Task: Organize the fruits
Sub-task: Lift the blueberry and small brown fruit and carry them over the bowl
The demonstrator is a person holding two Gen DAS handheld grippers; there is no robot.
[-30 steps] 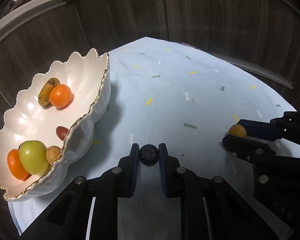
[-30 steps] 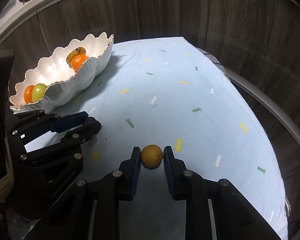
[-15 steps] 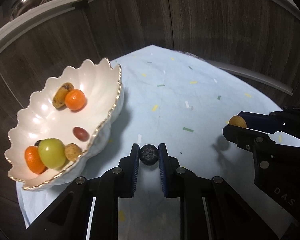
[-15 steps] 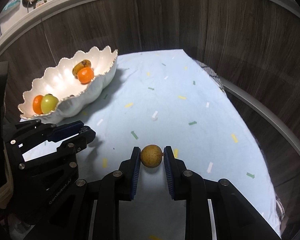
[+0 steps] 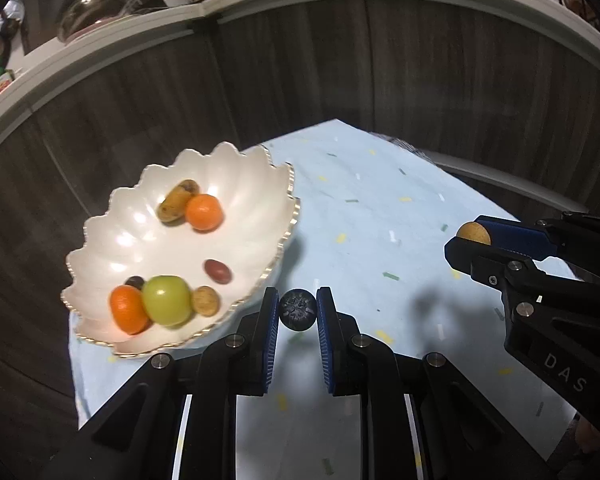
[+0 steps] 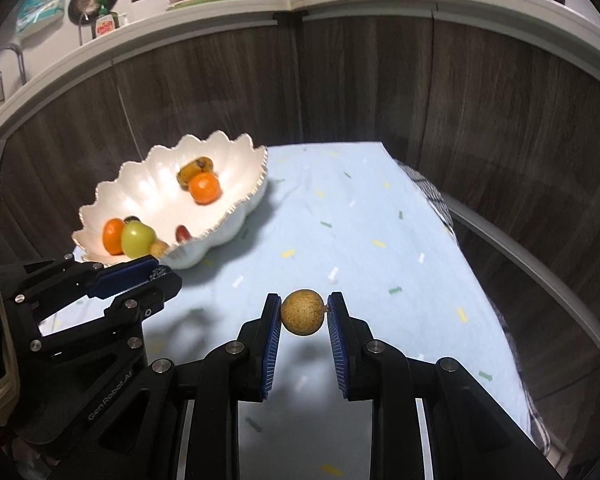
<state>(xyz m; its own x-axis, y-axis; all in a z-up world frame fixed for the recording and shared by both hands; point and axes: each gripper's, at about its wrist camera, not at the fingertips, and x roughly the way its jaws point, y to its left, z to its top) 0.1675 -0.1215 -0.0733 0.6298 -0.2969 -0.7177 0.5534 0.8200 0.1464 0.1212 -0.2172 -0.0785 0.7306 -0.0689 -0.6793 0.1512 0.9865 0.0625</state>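
The white scalloped bowl (image 5: 256, 184) is the landmark, standing at the left end of the bench (image 5: 380, 216) on its pale blue cloth. Both carried fruits are off to its right and lifted clear of the cloth, so the coming move, as I judge it, runs leftward and over the gold rim.

The left hand-held gripper (image 5: 298, 312) is the nearer one: it hangs just beside the bowl's near right rim, clamped on a small dark round fruit (image 5: 298, 311). That fruit is a ball with no long axis to line up.

The right hand-held gripper (image 6: 303, 312) is well to the right of the bowl, clamped on a tan speckled round fruit (image 6: 302, 312), with the left tool between it and the bowl.

Inside the bowl, left to right at the near end: an orange citrus (image 5: 128, 309), a small dark fruit (image 5: 135, 281) behind it, a green fruit (image 5: 166, 300), a small tan fruit (image 5: 206, 301), a dark red oval one (image 5: 217, 271). At the far end lie an oblong yellow-brown fruit (image 5: 176, 202) and a second orange (image 5: 204, 213), touching.
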